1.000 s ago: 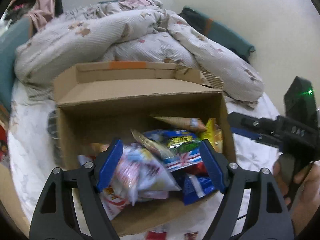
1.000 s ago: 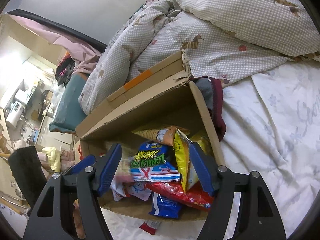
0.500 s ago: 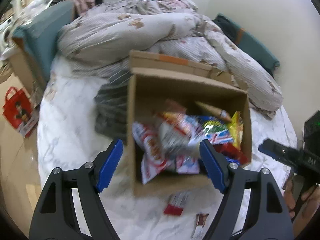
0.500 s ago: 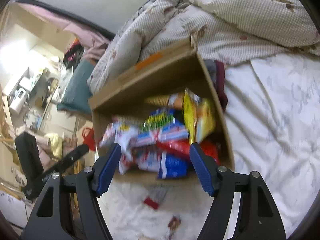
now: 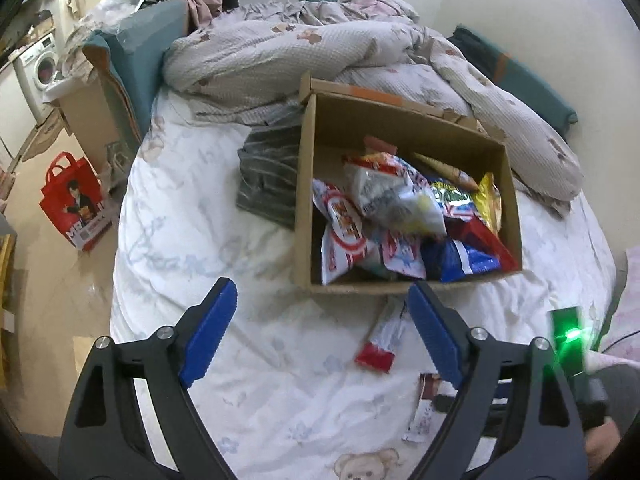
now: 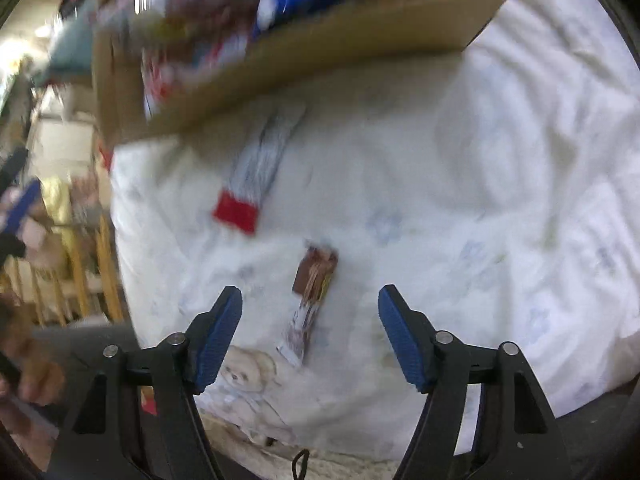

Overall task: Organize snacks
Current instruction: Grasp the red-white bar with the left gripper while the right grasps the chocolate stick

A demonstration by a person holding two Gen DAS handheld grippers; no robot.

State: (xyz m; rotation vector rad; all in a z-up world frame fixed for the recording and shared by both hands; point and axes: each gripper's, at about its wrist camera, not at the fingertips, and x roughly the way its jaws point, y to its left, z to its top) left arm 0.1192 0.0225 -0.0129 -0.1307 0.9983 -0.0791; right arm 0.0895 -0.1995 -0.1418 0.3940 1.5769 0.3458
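Blue-padded, our left gripper (image 5: 320, 336) hangs above the white bed sheet (image 5: 192, 248), its fingers spread apart and holding nothing. Our right gripper (image 6: 310, 334) is likewise wide open and empty, with a brown snack bar (image 6: 314, 280) lying on the sheet just ahead, between its fingers. Farther on, a red-ended wrapper (image 5: 382, 340) rests near the cardboard box (image 5: 400, 286). Inside the box we see snack bags (image 5: 400, 216) heaped together; the right view is blurred, so their labels probably cannot be read. Behind lies a rumpled quilt (image 5: 304, 52).
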